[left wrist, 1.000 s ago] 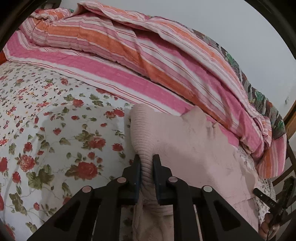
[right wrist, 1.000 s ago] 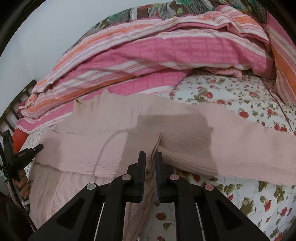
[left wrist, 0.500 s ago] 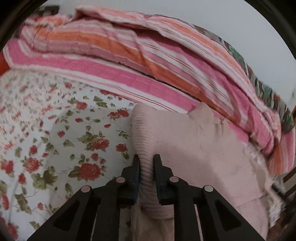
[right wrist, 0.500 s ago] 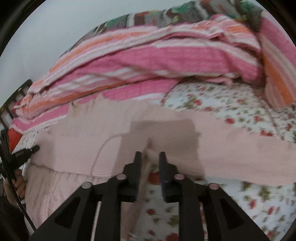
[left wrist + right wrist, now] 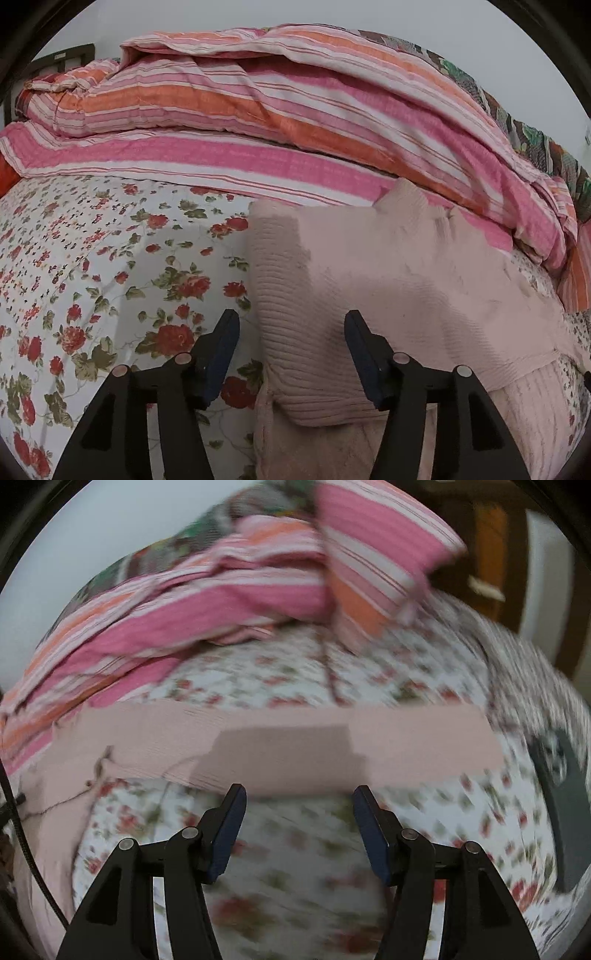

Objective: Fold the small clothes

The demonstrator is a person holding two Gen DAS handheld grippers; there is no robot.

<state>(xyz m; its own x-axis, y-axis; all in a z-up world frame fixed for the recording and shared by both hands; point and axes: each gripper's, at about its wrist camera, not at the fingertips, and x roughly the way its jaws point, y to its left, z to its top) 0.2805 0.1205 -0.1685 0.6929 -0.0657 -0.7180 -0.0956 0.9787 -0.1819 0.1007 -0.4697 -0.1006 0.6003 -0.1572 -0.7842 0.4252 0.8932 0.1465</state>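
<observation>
A: Lying folded on the floral bedsheet (image 5: 110, 258), the pale pink knit sweater (image 5: 388, 266), with its ribbed folded edge running up between the two fingers of the left gripper (image 5: 291, 332). Spreading wide, those jaws, holding nothing; fabric sitting in the gap but not pinched.

B: And the right gripper (image 5: 299, 812)?

A: Also gaping wide, gripping nothing. Stretching flat across the sheet just beyond its fingertips, one sleeve of the sweater (image 5: 295, 742); blurring heavily over that whole view.

B: Crowding the sweater, anything?

A: Piling up behind the sweater, a pink, orange and white striped quilt (image 5: 295, 122), its lower edge touching the sweater's far corner. Peeking out behind the quilt toward the right, a darker patterned blanket (image 5: 535, 140) in green and brown. Lying on the sheet to the right of the sleeve, a dark flat object (image 5: 561, 805), too smeared to identify. Trailing down the left rim beside the sweater's body in the right wrist view, a thin black cable (image 5: 22, 834).

B: Surface and room?

A: Covering the bed, white cloth printed with red roses and green leaves. Rising behind the quilt, a plain pale wall (image 5: 221, 18). Showing beyond the bed's far right corner, brown wooden furniture (image 5: 491, 535), blurred. No readable writing anywhere.
</observation>
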